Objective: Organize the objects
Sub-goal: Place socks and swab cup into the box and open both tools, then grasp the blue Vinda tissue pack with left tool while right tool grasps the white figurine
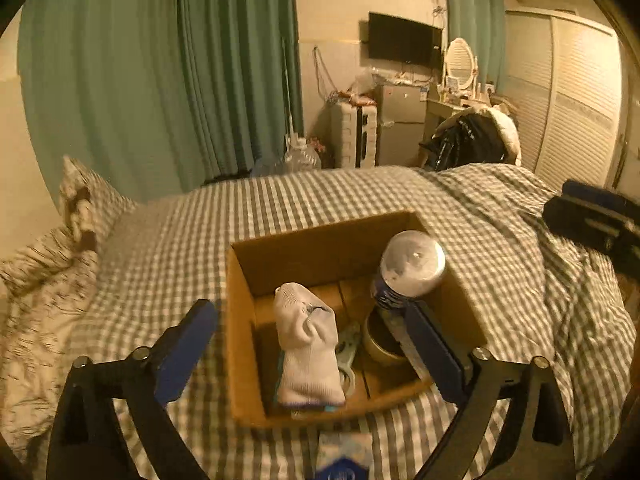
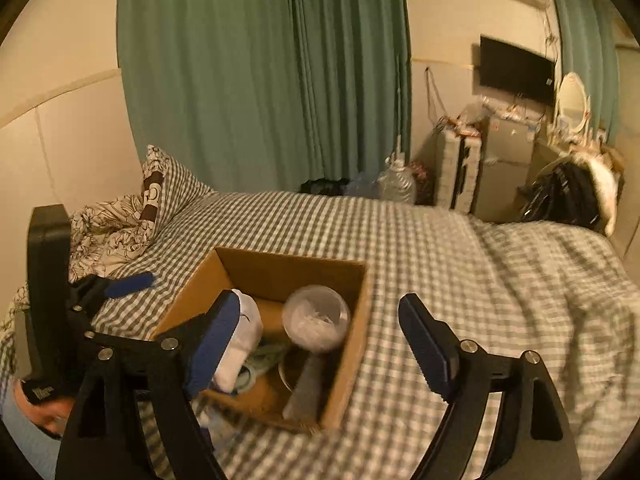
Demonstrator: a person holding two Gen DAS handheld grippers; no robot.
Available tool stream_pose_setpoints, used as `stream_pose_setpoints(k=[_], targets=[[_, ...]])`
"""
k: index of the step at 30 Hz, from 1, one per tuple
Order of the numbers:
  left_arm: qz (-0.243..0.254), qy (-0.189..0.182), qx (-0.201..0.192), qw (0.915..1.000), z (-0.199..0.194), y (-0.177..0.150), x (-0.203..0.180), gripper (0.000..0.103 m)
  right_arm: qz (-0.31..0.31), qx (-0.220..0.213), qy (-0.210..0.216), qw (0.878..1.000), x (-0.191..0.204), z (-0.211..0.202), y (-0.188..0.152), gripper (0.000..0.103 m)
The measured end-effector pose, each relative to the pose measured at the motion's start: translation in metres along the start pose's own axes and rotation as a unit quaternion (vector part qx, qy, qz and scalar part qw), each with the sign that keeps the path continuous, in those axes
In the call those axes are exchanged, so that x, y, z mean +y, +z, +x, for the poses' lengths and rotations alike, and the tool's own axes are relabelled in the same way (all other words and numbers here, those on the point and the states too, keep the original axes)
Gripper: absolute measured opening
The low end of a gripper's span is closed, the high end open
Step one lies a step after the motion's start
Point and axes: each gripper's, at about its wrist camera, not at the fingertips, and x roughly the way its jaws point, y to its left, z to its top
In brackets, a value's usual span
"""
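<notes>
An open cardboard box point(image 1: 304, 256) sits on a checked bed cover point(image 1: 192, 248). In it are a rolled white sock point(image 1: 308, 348), a clear round-capped bottle point(image 1: 412, 264), a roll of tape point(image 1: 380, 340) and a pale green tool point(image 1: 348, 344). My left gripper point(image 1: 312, 344) is open and empty, hovering over the box's near side. In the right wrist view the box point(image 2: 280, 272) holds the sock point(image 2: 244, 344) and bottle point(image 2: 316, 316). My right gripper point(image 2: 320, 344) is open and empty over the box's right wall. The left gripper point(image 2: 128, 284) shows at the left.
A small blue-and-white packet point(image 1: 344, 452) lies on the cover just in front of the box. Pillows point(image 1: 80, 208) lie at the bed's left end. Green curtains point(image 1: 160, 72), a large water bottle point(image 1: 302, 156), a small fridge point(image 1: 400, 124) and a chair with clothes point(image 1: 472, 136) stand beyond the bed.
</notes>
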Motion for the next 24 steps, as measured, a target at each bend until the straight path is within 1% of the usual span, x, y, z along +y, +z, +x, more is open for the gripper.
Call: stream_pose_setpoints(k=[1,3,7,10,13,15,18,21,24], targets=[[0.005,0.004,-0.008,0.9999,-0.017,0.000,-0.002,0.103,-0.004,-0.006,-0.005,1.000,-0.001,-0.015,0.002,0.085],[0.011,0.011,-0.017,0.9997,-0.043,-0.002,-0.003,0.103,-0.008,-0.018,-0.009,1.000,0.001,-0.044,0.007,0.088],[-0.003,0.018,-0.035,0.9992,-0.098,-0.010,0.004,0.103,-0.017,-0.049,-0.010,0.999,0.016,-0.103,0.011,0.089],[-0.019,0.013,-0.047,0.9986,-0.130,-0.026,0.010,0.103,-0.039,-0.071,-0.001,0.997,0.033,-0.140,0.001,0.094],[-0.024,0.028,-0.047,0.9982,-0.143,-0.045,0.008,0.103,-0.050,-0.076,-0.004,0.996,0.049,-0.159,-0.018,0.101],[-0.024,0.032,-0.040,0.9984,-0.145,-0.060,0.004,0.103,-0.047,-0.070,-0.002,0.996,0.057,-0.162,-0.035,0.103],[-0.029,0.025,-0.019,0.9991,-0.135,-0.094,0.002,0.103,-0.033,-0.042,-0.004,0.999,0.063,-0.143,-0.063,0.103],[-0.042,0.040,0.000,0.9983,-0.114,-0.125,0.003,0.103,-0.015,-0.010,-0.021,1.000,0.067,-0.111,-0.095,0.103],[-0.046,0.051,0.025,0.9973,-0.090,-0.145,0.008,0.103,-0.015,0.038,-0.021,0.999,0.075,-0.069,-0.133,0.103]])
